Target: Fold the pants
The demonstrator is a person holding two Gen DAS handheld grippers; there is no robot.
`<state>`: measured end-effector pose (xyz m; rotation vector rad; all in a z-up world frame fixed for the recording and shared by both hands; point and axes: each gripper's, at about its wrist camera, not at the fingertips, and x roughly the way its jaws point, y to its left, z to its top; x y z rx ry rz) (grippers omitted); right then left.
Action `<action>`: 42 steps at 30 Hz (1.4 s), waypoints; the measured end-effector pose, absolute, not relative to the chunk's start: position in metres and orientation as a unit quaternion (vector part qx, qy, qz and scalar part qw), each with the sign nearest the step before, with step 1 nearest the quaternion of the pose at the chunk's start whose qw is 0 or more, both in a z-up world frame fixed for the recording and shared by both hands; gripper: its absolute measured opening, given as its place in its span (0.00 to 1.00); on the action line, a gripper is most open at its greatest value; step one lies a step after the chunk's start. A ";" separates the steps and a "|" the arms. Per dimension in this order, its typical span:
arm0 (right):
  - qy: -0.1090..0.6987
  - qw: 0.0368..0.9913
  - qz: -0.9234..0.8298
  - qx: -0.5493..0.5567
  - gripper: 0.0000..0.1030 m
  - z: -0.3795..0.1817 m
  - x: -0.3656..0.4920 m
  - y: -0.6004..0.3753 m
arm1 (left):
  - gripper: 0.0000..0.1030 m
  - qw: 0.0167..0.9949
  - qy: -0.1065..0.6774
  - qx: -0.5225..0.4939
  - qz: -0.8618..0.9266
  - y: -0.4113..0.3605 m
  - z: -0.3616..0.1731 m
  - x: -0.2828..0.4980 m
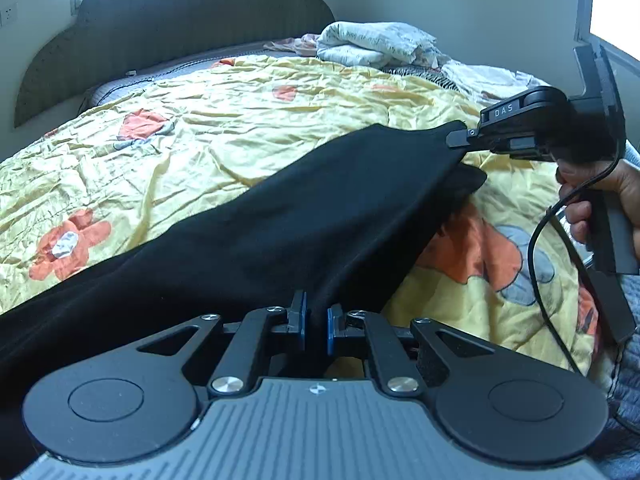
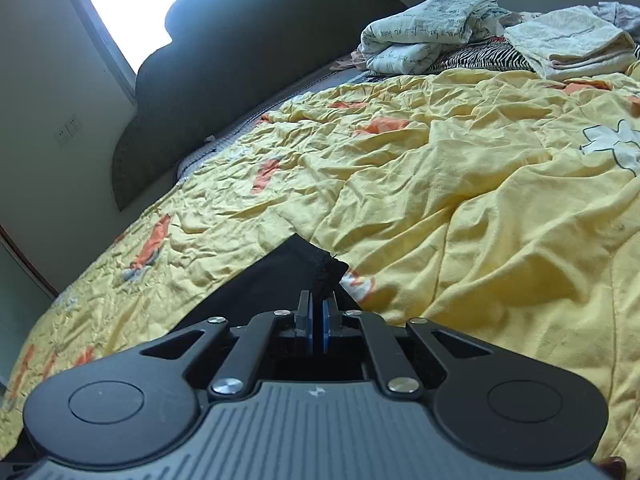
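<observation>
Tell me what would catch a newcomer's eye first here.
The black fabric pants stretch diagonally across the crumpled yellow floral bedspread, pinched at the near end by the left gripper and at the far corner by the right gripper. Folded white linens are piled near the dark scalloped headboard.

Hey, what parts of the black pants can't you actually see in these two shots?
- Left wrist view: the pants run off the left edge; the left gripper body covers their near end.
- Right wrist view: only a corner of the pants shows above the right gripper.
- Waistband or cuffs: cannot tell.
</observation>
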<state>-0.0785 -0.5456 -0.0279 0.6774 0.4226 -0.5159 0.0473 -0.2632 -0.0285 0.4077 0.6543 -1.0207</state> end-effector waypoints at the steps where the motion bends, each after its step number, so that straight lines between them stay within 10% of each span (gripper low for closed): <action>1: 0.206 0.889 -0.249 0.326 0.05 -0.029 -0.080 -0.545 | 0.10 0.803 0.305 0.192 -0.475 -0.263 -0.029 0.047; 13: 0.227 0.883 -0.259 0.319 0.05 -0.040 -0.083 -0.544 | 0.10 0.803 0.299 0.203 -0.474 -0.264 -0.033 0.046; 25: 0.163 0.931 -0.300 0.128 0.16 0.019 -0.072 -0.482 | 0.56 0.799 0.357 0.081 -0.477 -0.211 0.010 0.077; 37: 0.381 0.914 0.129 -0.047 0.16 -0.016 0.090 -0.316 | 0.56 0.855 0.400 0.045 -0.326 -0.150 0.020 0.170; 42: 0.339 0.935 0.070 0.071 0.17 -0.018 0.124 -0.351 | 0.56 0.869 0.402 0.052 -0.285 -0.154 0.007 0.180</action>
